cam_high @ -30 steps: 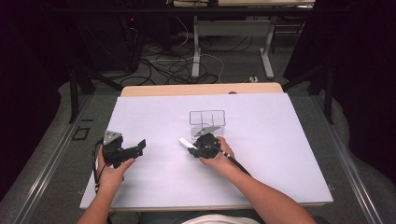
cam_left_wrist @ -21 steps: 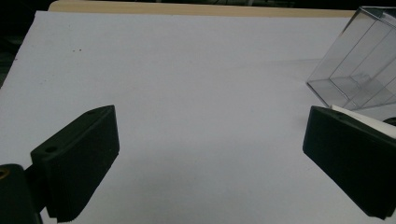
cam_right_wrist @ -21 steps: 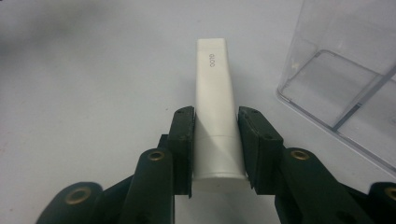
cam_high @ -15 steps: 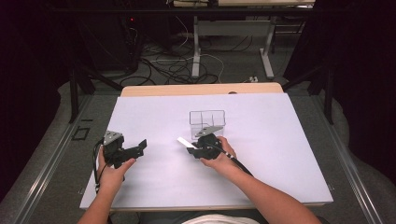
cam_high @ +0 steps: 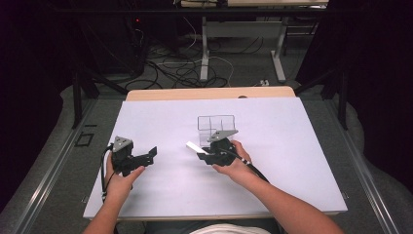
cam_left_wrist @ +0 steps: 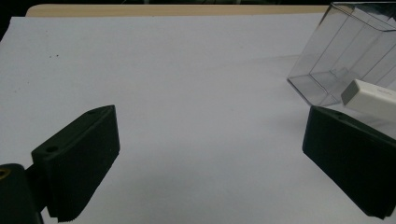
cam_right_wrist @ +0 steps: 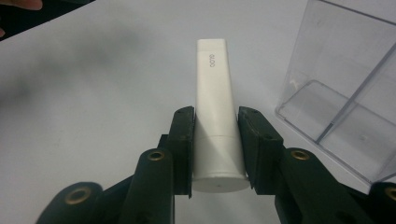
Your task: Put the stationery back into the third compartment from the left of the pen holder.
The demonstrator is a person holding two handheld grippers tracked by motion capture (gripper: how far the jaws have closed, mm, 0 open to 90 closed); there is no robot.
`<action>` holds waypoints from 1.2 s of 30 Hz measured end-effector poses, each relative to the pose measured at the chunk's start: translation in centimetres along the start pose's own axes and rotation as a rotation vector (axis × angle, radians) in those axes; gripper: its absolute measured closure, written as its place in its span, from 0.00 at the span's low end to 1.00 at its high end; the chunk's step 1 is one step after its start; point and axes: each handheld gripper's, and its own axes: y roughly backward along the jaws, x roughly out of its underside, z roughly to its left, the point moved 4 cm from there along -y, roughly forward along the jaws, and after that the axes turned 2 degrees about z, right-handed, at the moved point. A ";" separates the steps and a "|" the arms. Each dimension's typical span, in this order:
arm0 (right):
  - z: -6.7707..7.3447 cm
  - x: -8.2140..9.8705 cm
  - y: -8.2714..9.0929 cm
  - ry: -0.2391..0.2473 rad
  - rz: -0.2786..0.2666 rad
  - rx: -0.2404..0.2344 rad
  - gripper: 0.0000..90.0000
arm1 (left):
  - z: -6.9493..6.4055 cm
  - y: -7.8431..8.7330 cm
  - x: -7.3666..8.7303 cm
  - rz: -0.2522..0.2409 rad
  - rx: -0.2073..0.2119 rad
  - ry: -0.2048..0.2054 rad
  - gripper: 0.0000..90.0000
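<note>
Here, right gripper (cam_right_wrist: 215, 154) clamping white tube (cam_right_wrist: 214, 102), seemingly lifted

White-covered table (cam_high: 302, 161), wooden far edge, clear compartment box (cam_high: 213, 125) standing on it

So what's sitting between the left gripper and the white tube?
Nothing: in the high view, bare white table separates the left gripper from the white tube clamped in the right gripper.
</note>
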 end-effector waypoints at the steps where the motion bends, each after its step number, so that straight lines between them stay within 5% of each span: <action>1: 0.0 0.0 0.1 0.000 0.013 -0.004 0.74 | -0.1 0.0 0.0 0.002 0.002 -0.008 0.05; 11: 0.0 0.2 1.1 0.046 0.074 -0.036 0.74 | -1.2 -0.3 0.0 0.009 0.019 -0.085 0.07; 17: 0.3 0.3 1.5 0.147 0.080 -0.021 0.74 | -1.8 -0.5 0.1 0.019 0.029 -0.112 0.08; 23: 1.0 0.5 1.8 0.248 0.146 -0.021 0.74 | -2.5 -0.6 0.1 0.034 0.052 -0.176 0.08; 36: 0.5 -0.3 3.0 0.158 0.287 -0.091 0.74 | -4.3 -0.8 0.4 0.053 0.092 -0.255 0.12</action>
